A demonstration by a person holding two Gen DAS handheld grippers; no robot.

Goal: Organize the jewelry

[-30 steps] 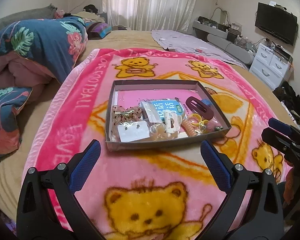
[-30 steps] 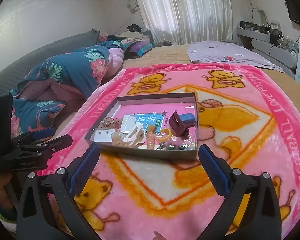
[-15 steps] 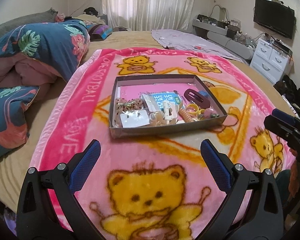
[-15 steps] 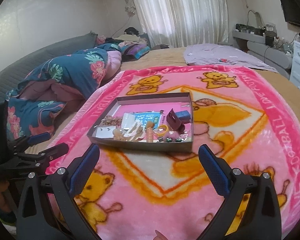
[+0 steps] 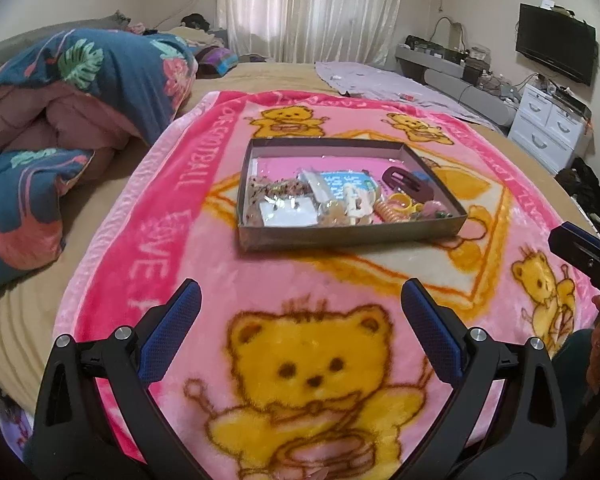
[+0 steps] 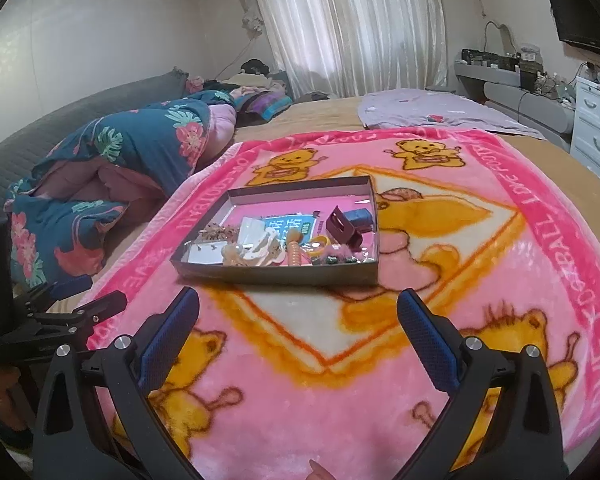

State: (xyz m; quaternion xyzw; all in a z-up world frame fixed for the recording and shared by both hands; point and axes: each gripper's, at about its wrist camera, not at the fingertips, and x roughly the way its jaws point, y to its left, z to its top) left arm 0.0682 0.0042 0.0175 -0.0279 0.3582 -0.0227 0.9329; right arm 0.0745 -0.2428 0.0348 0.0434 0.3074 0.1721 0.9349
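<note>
Both grippers have drawn back since the earlier frames, so the tray sits farther off. Left wrist view: my left gripper point(image 5: 300, 320) is spread wide and empty over the blanket point(image 5: 172, 216); the tray point(image 5: 348, 234) of jewelry point(image 5: 396, 210) lies at 12 o'clock, well apart. Right wrist view: my right gripper point(image 6: 298, 322) is likewise wide and empty, tray point(image 6: 276, 274) at 12 o'clock. Sorting has not started, I judge; next, reach in for one piece.
</note>
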